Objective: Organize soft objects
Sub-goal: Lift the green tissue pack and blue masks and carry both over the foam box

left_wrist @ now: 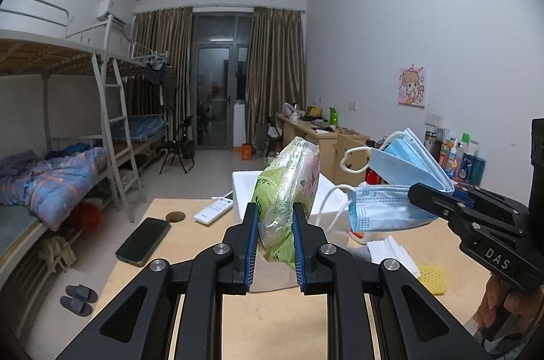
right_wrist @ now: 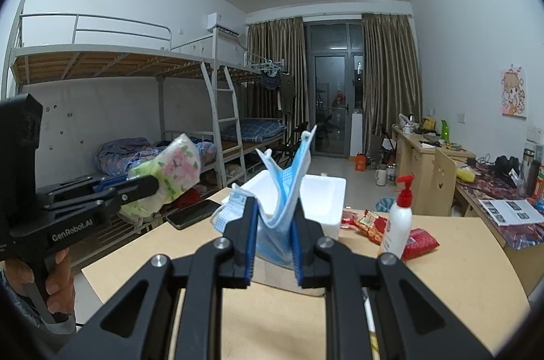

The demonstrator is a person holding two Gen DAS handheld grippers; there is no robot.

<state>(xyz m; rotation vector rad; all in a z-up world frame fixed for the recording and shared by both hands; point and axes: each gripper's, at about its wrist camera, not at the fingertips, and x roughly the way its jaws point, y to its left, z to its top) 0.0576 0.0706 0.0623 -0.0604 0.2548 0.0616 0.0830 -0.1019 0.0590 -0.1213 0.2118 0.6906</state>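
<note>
Your left gripper (left_wrist: 274, 217) holds the tissue pack (left_wrist: 289, 179) upright above the table (left_wrist: 272, 319), in front of the foam box (left_wrist: 243, 190). Your right gripper (right_wrist: 274, 217) holds the face masks (right_wrist: 289, 183) to the right of the pack, also before the box. On the table, the phone (left_wrist: 142, 241) lies at the left, with the remote control (left_wrist: 214, 210) behind it, beside the box. To the box's right stand the pump bottle (right_wrist: 397, 220) and, around its base, 2 snack packets (right_wrist: 370, 222). Folded tissues (left_wrist: 391, 252) and a mesh pad (left_wrist: 431, 278) lie nearer you under the masks. The bunk beds (right_wrist: 136, 108) line the left wall, the desks (right_wrist: 425, 156) the right.
</note>
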